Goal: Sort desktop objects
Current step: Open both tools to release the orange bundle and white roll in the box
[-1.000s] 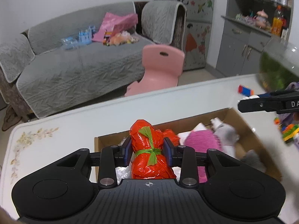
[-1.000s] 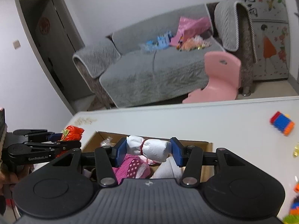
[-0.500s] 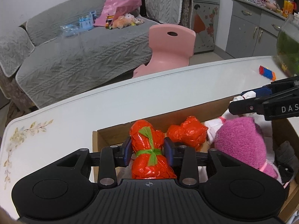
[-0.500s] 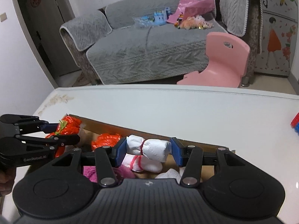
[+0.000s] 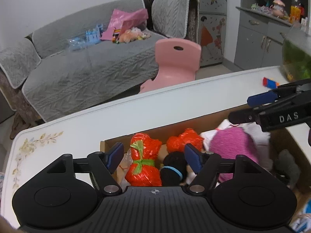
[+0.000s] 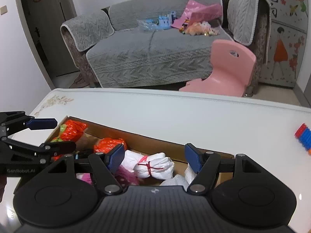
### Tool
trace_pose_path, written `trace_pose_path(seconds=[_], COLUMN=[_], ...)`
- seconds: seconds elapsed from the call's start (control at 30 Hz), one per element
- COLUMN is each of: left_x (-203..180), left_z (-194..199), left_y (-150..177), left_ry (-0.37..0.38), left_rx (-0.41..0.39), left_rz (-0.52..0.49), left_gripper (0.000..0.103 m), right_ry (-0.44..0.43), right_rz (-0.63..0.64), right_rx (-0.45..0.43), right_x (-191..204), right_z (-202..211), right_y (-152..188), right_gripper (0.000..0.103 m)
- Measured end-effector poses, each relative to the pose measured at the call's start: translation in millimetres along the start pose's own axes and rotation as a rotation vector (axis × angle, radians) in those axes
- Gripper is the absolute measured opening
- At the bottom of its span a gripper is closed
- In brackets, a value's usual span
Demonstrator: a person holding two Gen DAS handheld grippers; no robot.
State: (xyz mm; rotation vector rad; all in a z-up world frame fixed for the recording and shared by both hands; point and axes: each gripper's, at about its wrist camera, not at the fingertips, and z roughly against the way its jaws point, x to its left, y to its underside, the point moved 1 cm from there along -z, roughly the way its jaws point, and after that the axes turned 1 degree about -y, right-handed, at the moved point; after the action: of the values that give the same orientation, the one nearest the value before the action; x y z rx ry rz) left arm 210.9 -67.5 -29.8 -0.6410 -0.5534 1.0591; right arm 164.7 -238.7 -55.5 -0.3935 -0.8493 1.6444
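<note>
A cardboard box (image 5: 167, 129) (image 6: 155, 142) sits on the white table. My left gripper (image 5: 154, 158) is open above its left end, and the orange bundle with a green tie (image 5: 144, 162) lies in the box between its fingers. A second orange bundle (image 5: 184, 142) (image 6: 108, 143), a black item with a blue band (image 5: 173, 171) and a pink plush (image 5: 233, 147) lie beside it. My right gripper (image 6: 154, 158) is open above the box's right part, and the white bundle with a red tie (image 6: 153, 166) lies below it. Each gripper shows in the other's view.
A red, blue and orange block toy (image 5: 271, 83) (image 6: 303, 138) lies on the table to the right. A glass tank with green plants (image 5: 297, 58) stands at the far right. A pink chair (image 5: 175, 62) and a grey sofa (image 6: 155, 54) are beyond the table's far edge.
Both grippers have opened. The orange bundle and the white bundle have been let go and now lie in the box.
</note>
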Motion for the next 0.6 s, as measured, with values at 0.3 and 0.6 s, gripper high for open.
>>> trace_pose_path(seconds=[0.3,0.6], left_x=[-25,-53], left_z=[60,114], left_y=[18,57], left_ry=[0.071,0.154], left_rx=[-0.046,-0.061], left_rz=[-0.067,-0.1], left_gripper=[0.085,0.093], right_ry=[-0.059,-0.171], right_rz=[0.026,-0.004], right_rx=[-0.064,-0.102], right_x=[0,-4], right_z=[65,126], right_y=[6,35], right_gripper=[0.075,0.084])
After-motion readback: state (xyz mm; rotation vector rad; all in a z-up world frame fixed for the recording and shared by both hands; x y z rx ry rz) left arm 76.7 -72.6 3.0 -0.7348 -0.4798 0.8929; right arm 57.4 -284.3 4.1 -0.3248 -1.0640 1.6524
